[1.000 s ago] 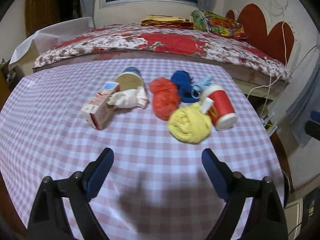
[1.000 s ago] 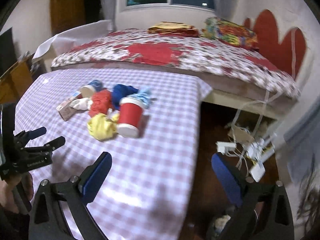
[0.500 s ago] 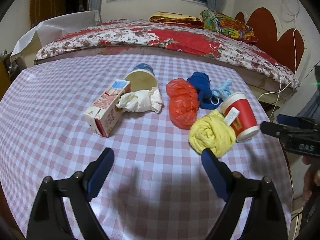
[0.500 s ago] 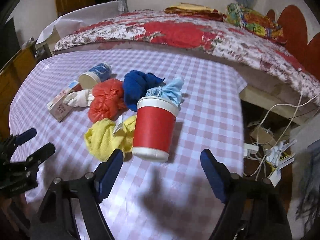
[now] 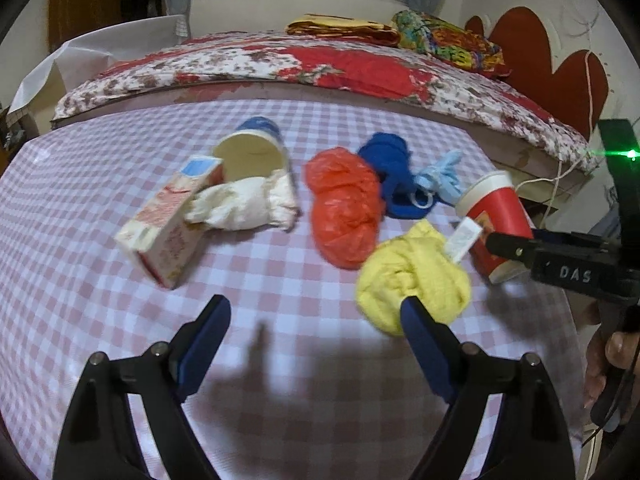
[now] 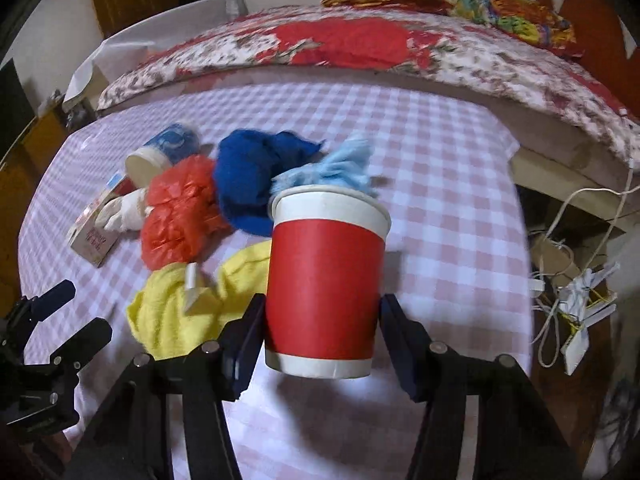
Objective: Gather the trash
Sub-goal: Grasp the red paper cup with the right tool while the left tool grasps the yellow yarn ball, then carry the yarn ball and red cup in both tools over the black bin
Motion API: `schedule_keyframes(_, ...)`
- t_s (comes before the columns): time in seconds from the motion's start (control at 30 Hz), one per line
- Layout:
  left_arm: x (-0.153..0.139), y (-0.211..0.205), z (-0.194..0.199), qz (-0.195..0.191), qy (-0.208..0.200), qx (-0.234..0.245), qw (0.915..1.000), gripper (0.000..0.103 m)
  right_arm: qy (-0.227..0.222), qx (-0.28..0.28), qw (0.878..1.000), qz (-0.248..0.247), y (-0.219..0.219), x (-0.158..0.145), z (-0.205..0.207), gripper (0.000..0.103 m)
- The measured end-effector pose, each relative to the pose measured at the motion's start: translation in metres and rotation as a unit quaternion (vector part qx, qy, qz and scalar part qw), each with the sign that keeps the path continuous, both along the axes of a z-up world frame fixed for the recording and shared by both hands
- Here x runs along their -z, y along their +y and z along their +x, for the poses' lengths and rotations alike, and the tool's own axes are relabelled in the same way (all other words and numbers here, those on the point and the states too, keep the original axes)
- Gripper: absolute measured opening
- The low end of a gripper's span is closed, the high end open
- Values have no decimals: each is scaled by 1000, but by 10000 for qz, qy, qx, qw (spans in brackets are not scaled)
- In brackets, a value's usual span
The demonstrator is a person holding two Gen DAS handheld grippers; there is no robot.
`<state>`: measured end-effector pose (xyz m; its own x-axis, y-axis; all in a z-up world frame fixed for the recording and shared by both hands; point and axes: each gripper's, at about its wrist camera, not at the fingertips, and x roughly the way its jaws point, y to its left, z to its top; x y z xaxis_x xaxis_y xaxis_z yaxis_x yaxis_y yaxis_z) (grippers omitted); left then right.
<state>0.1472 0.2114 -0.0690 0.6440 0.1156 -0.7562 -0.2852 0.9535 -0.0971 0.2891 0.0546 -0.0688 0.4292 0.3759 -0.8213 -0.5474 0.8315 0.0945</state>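
Your right gripper (image 6: 322, 330) has its 2 fingers on both sides of the red cup (image 6: 326, 284), low on the wall near the base; the left finger looks touching, the right one just beside, so I judge the grip is not yet firm. The cup stands upright between the fingers, with the yellow cloth (image 6: 188, 312) touching it on the left-finger side and the light blue rag (image 6: 336, 170) just behind the rim. Close slowly and only until the wall stops giving, because a paper cup probably crushes easily, and keep it vertical when you lift. The small white tag (image 6: 191, 286) on the yellow cloth is near your left finger, so lift straight up to avoid dragging the cloth. On the right-finger side the table edge (image 6: 520, 216) is near, with cables (image 6: 576, 296) on the floor below; do not swing that way. Your left gripper (image 5: 316, 312) is wide open and holds nothing; the yellow cloth is at its right fingertip, the carton (image 5: 168, 224) and white wad (image 5: 244, 204) ahead of its left finger, with bare checked cloth (image 5: 100, 304) between for free moving.
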Motion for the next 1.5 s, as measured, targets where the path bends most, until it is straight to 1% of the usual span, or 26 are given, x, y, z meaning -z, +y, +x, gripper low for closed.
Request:
schedule_keyframes(0.17,8,-26,20,-245,45,310,9992,88,-97,138,9999,-37,-22,-5,0,58)
schedule_keyframes(0.33,21,-40,43,-304,184,434,9984,87,-100,202,9997,-60,-36,-1,-4,58)
schedule_keyframes(0.37,23,-41,46,-316,208,444,9983,85,-95,217,9997,-63,-40,0,-5,58)
schedule_keyframes(0.43,26,-42,48,-368,233,448,9980,68,-80,237,9997,-38,-45,1,-5,58)
schedule_keyframes(0.5,26,-41,46,-456,157,494,9976,56,-81,256,9996,-5,-49,0,-8,58)
schedule_keyframes(0.53,24,-42,44,-439,133,488,9978,53,-95,270,9996,20,-52,-1,-10,58)
schedule_keyframes(0.57,23,-42,42,-417,115,481,9979,52,-115,282,9995,36,-54,-3,-12,58)
schedule_keyframes(0.7,14,-43,31,-371,0,467,9982,50,-212,283,9993,96,-59,-11,-23,58)
schedule_keyframes(0.9,-9,-48,10,-203,-204,486,9984,50,-416,323,9984,201,-74,-31,-45,57)
schedule_keyframes(1.1,-24,-58,-3,-186,-367,605,9973,50,-586,402,9972,212,-92,-49,-68,57)
schedule_keyframes(1.3,-37,-79,-15,-181,-496,789,9955,50,-727,553,9954,291,-118,-65,-89,57)
schedule_keyframes(1.5,-46,-104,-22,-153,-559,1017,9931,50,-814,788,9931,320,-149,-72,-105,57)
